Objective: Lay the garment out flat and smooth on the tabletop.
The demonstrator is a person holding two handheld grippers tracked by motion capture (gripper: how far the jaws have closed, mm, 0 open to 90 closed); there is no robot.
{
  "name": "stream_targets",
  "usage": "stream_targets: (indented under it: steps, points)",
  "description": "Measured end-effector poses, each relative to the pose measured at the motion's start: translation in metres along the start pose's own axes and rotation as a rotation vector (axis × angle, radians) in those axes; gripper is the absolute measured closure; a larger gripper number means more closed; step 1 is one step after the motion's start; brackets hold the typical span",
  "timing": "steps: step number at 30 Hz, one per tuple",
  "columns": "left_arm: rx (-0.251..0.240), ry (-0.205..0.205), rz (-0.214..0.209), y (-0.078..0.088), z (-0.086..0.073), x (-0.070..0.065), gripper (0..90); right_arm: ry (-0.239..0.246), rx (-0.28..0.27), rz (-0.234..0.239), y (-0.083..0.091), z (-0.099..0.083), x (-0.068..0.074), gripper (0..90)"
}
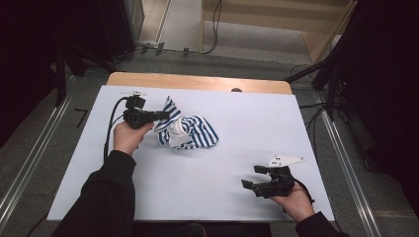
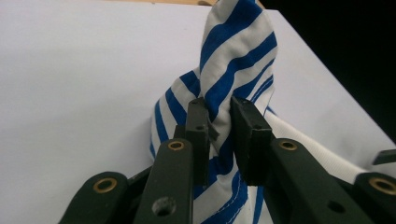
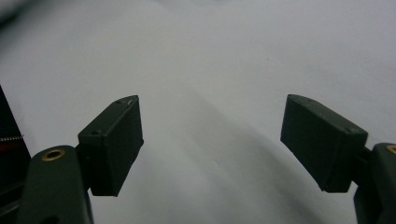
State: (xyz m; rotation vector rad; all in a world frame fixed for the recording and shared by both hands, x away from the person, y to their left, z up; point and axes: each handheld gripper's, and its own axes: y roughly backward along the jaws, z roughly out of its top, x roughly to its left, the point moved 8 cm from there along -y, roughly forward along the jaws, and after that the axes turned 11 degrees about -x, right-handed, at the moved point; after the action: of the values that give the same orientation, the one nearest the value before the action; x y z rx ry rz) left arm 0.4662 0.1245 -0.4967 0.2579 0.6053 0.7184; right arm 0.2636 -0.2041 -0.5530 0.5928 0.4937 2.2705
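We hold one hand-held gripper in each hand over the white tabletop (image 1: 212, 192). The left hand-held gripper (image 1: 160, 115) is in the far left part of the tabletop, not far from the far edge, and it points across the surface toward the right side. Its jaws are closed on a fold of the blue and white striped cloth (image 1: 190, 131). In the left gripper view the two black pads (image 2: 201, 135) press a bunch of the striped cloth (image 2: 233, 65) between them, and the fabric rises above the jaws in a tall, twisted peak. Only a narrow gap stays between the pads, and the cloth fills it.

The rest of the cloth lies crumpled on the tabletop, just beside the left hand-held gripper, on its right side. It is in the far half of the tabletop, a little left of the middle, and well apart from the near edge. A white inner part of the fabric shows between the striped folds.

The right hand-held gripper (image 1: 249, 184) is near the near right corner of the tabletop, well apart from the cloth. Its jaws are wide open and hold nothing. In the right gripper view we see bare white surface between its two pads (image 3: 114, 140).
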Motion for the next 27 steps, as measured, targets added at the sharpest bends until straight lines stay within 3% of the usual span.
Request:
stream_targets:
  steps: [4,8,10,13,16,18,20,27]
  points:
    - [-0.001,0.014,0.030,0.002,-0.003,0.012,77.6,0.001,-0.002,0.003,0.000,0.000,0.001,19.4]
    - [0.007,-0.007,0.089,0.004,-0.006,0.024,75.5,0.000,0.003,0.003,0.000,0.000,0.001,19.4]
    - [-0.001,0.017,0.078,0.005,-0.006,0.025,74.4,0.003,0.001,0.003,0.000,0.000,0.001,19.4]
    - [-0.010,0.010,0.072,0.008,-0.004,0.023,69.2,0.003,-0.001,0.004,0.000,0.000,0.001,19.4]
    - [-0.003,0.000,0.063,0.010,-0.003,0.020,56.0,0.001,-0.006,0.006,0.000,0.001,0.002,19.4]
    - [0.007,-0.034,0.086,0.013,-0.004,0.019,46.6,0.000,-0.007,0.009,0.000,0.002,0.002,19.4]
    - [-0.004,-0.071,0.104,0.018,-0.003,0.019,44.4,-0.007,-0.003,0.012,0.000,0.001,0.002,19.4]
    - [-0.037,-0.042,0.069,0.040,-0.001,0.013,38.9,-0.003,-0.003,0.018,0.000,0.002,0.004,19.4]
